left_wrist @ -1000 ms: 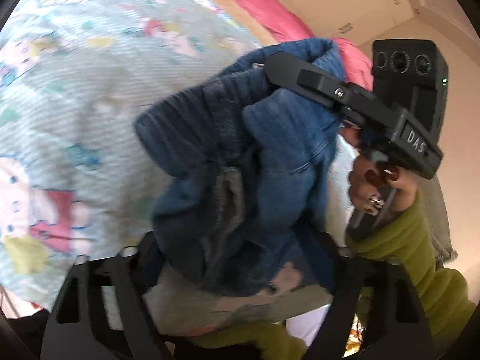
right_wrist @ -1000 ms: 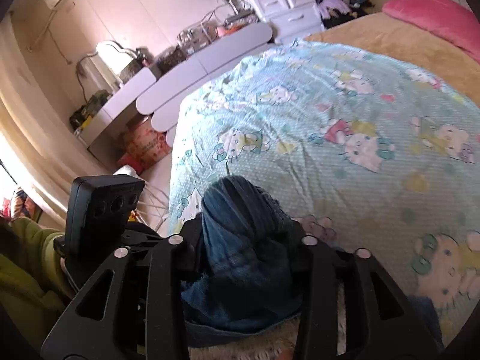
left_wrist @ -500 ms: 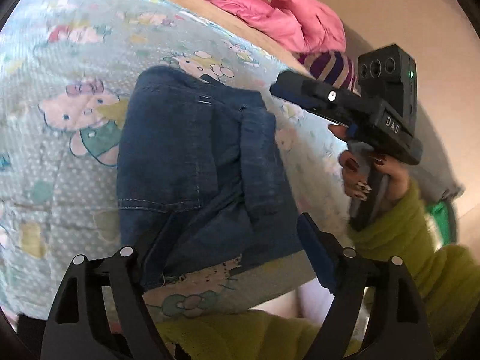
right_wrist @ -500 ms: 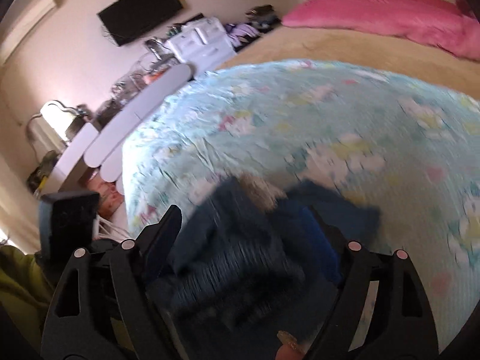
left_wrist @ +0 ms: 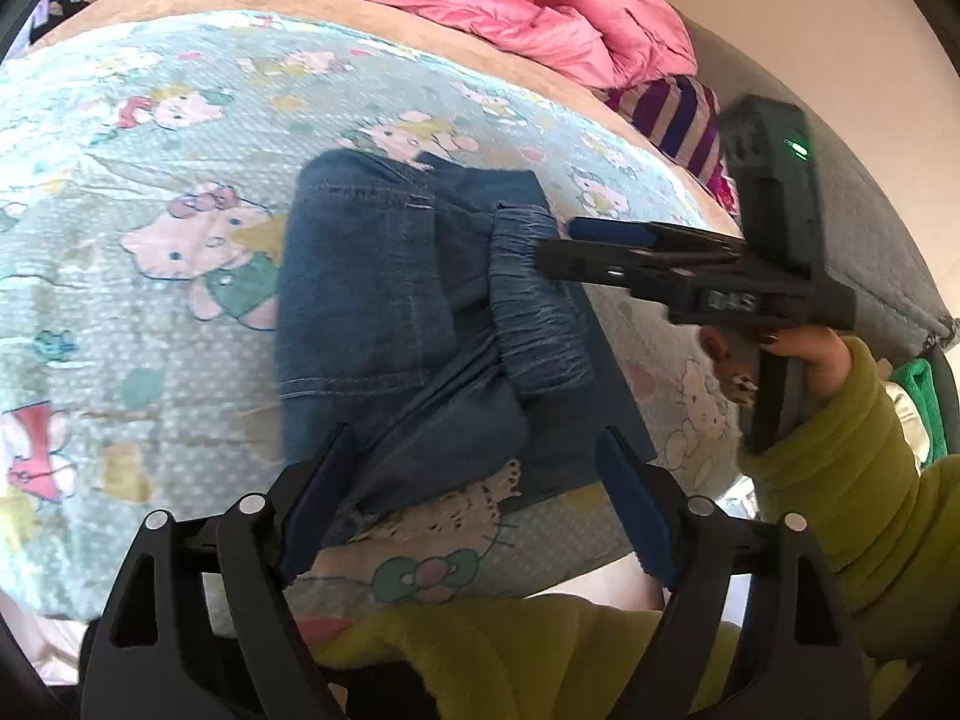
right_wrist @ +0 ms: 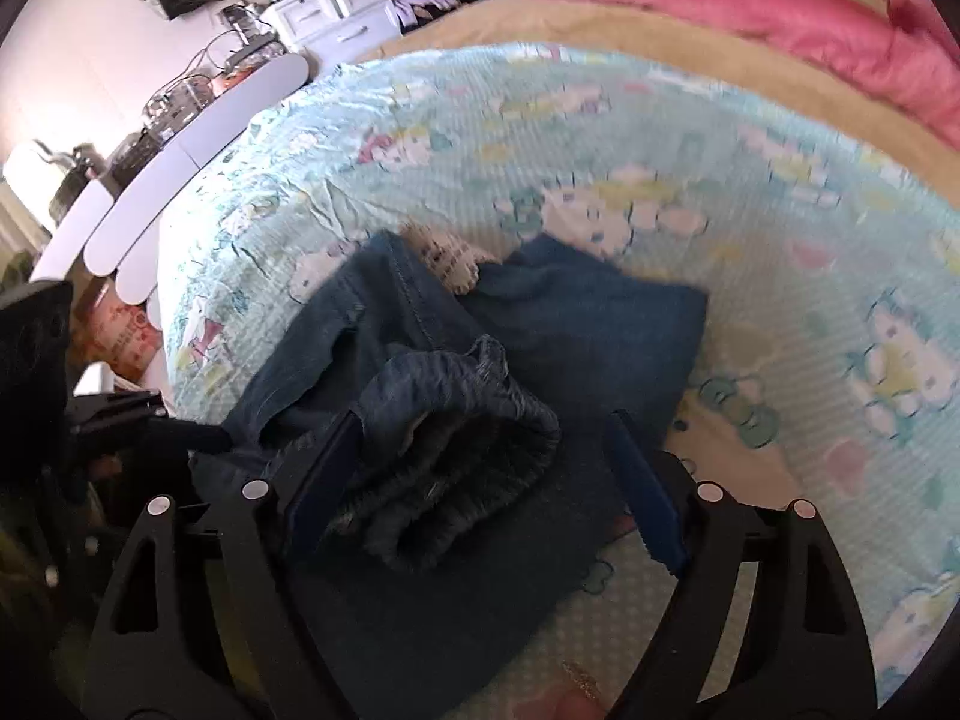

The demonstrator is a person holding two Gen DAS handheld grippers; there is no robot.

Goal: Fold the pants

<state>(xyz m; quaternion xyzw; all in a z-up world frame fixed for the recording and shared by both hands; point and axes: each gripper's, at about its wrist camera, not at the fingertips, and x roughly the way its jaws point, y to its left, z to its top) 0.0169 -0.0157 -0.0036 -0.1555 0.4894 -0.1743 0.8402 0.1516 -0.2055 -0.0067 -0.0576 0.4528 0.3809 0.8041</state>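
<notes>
The blue denim pants [left_wrist: 390, 312] lie folded in a compact stack on the cartoon-print bedspread [left_wrist: 150, 240], near the bed's front edge. They also show in the right wrist view [right_wrist: 540, 372], with the ribbed waistband [right_wrist: 456, 420] bunched on top. My left gripper [left_wrist: 474, 492] is open, its fingers on either side of the stack's near edge. My right gripper [right_wrist: 486, 480] is open around the waistband; in the left wrist view its fingers [left_wrist: 606, 252] reach in from the right, touching the waistband [left_wrist: 534, 294].
Pink bedding [left_wrist: 480, 6] and a striped cushion [left_wrist: 678, 114] lie at the far side of the bed. A white dresser [right_wrist: 336, 6] and a scalloped white footboard [right_wrist: 180, 144] stand beyond the bed. My green sleeve [left_wrist: 840, 468] is at the right.
The pants went from a bundle held up in both grippers to a folded stack lying on the bedspread. Both grippers have opened and let go.
</notes>
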